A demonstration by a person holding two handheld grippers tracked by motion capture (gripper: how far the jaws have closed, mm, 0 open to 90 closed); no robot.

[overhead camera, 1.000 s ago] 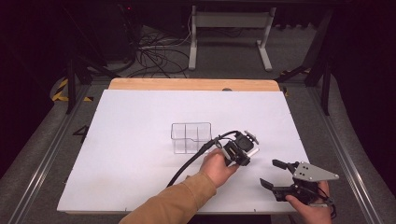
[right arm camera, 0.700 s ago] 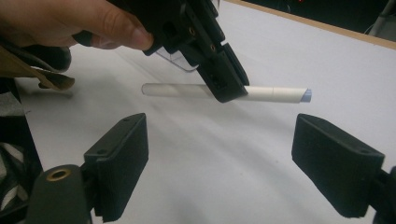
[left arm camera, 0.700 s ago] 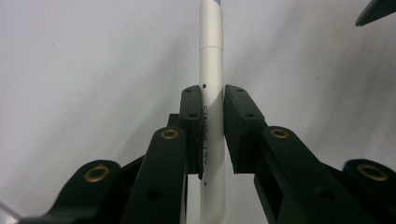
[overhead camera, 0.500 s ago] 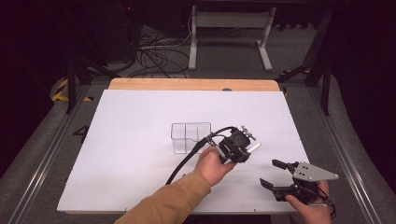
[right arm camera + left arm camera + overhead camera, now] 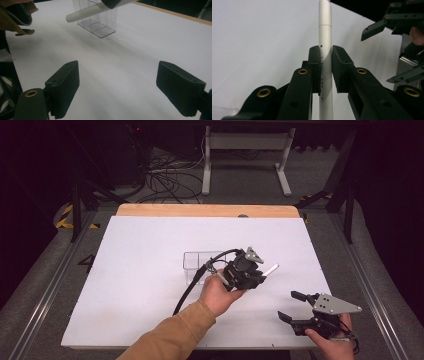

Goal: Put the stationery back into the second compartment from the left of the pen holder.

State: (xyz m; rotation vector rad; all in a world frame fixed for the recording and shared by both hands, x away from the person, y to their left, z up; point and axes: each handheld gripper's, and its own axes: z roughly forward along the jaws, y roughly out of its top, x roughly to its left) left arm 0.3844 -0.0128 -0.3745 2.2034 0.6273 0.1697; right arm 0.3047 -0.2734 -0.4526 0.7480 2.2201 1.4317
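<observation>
Here the left gripper (image 5: 325,72) clamps a white pen (image 5: 325,37), its tip cut off.

A white counter (image 5: 130,270) carries the scene, with a strip of bare wood (image 5: 200,210) along its far edge. A clear plastic organiser box (image 5: 197,265) with divided compartments stands directly on it near the middle. Grey floor surrounds the counter.

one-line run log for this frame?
left gripper: shut on white pen | right gripper: open, empty | clear organizer: on table
</observation>
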